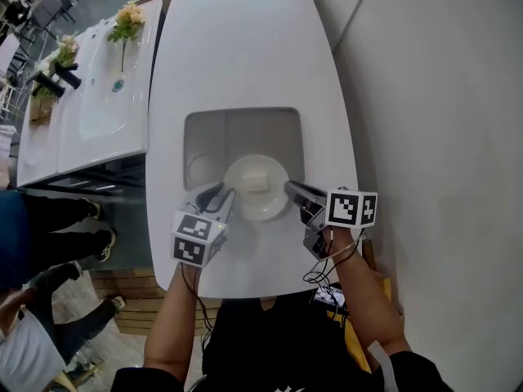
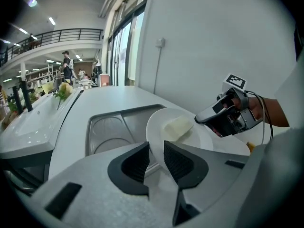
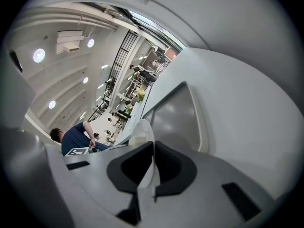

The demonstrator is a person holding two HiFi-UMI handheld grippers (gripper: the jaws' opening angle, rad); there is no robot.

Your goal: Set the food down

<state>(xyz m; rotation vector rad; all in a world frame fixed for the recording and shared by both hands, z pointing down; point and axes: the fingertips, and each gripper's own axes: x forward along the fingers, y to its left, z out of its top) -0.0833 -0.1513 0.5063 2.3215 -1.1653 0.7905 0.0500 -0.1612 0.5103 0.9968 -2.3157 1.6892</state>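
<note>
A white plate (image 1: pixel 237 178) carries a pale yellow block of food (image 1: pixel 258 181) and lies over the front edge of the table's sunken basin (image 1: pixel 204 137). I cannot tell whether it rests there or hangs just above. My right gripper (image 1: pixel 289 188) is shut on the plate's right rim; in the right gripper view the rim (image 3: pixel 145 132) runs edge-on between that gripper's pads (image 3: pixel 153 163). My left gripper (image 1: pixel 222 194) is at the plate's left rim. In the left gripper view its jaws (image 2: pixel 156 151) stand apart around the rim, with the food (image 2: pixel 176 127) and the right gripper (image 2: pixel 204 118) beyond.
The white table (image 1: pixel 245 47) runs away from me, with a grey wall (image 1: pixel 441 96) close on the right. A round recess (image 1: pixel 198 170) sits in the basin's left part. To the left are more white tables with flowers (image 1: pixel 125 23) and a person's legs (image 1: pixel 49 219).
</note>
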